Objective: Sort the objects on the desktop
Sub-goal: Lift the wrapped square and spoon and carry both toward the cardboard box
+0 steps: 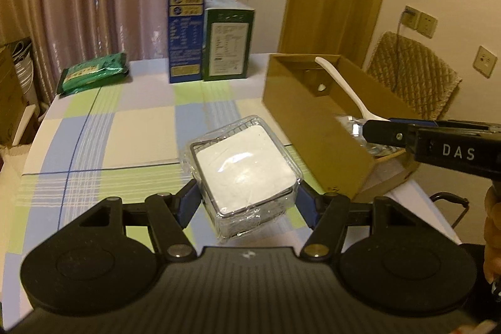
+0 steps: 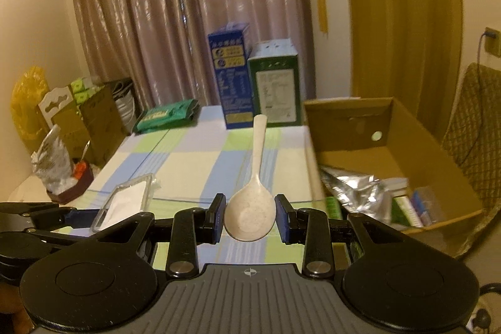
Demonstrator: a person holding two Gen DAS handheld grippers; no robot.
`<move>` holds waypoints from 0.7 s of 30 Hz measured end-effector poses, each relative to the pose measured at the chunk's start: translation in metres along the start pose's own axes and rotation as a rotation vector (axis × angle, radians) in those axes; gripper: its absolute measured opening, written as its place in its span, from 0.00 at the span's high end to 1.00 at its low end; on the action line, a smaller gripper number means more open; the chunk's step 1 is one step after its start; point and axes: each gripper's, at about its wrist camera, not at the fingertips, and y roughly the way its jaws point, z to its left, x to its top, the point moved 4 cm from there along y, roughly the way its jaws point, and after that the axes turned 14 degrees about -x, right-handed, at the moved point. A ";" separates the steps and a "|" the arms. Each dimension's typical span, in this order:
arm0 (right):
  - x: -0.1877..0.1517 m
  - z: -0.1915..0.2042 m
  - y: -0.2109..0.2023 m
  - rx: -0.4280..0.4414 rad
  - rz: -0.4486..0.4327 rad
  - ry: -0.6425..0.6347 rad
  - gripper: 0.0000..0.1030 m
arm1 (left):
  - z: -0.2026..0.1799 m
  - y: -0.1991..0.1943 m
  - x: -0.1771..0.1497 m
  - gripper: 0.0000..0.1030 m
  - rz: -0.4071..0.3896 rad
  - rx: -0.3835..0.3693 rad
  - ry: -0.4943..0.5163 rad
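Note:
My left gripper [image 1: 247, 202] is shut on a clear plastic box with a white pad inside [image 1: 244, 168] and holds it above the checked tablecloth [image 1: 125, 127]. The box also shows in the right wrist view [image 2: 125, 202]. My right gripper [image 2: 250, 219] is shut on the bowl of a white spoon [image 2: 255, 177], handle pointing away. In the left wrist view the spoon [image 1: 341, 86] hangs over the open cardboard box [image 1: 307, 121] at the table's right edge, with the right gripper [image 1: 382, 132] coming in from the right.
The cardboard box [image 2: 438, 165] holds a silver foil bag [image 2: 353, 187] and several small packs. A blue carton [image 1: 186, 30] and a green carton [image 1: 227, 44] stand at the back. A green packet [image 1: 94, 72] lies back left. A chair [image 1: 413, 77] stands behind the box.

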 end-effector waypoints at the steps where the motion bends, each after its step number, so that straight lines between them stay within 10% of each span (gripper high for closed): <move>1: 0.000 -0.005 -0.004 -0.004 -0.004 0.004 0.70 | -0.006 0.000 0.001 0.41 0.000 -0.006 0.007; 21: 0.001 -0.111 -0.032 -0.163 -0.021 0.092 0.70 | -0.094 0.036 0.026 0.41 0.011 -0.149 0.077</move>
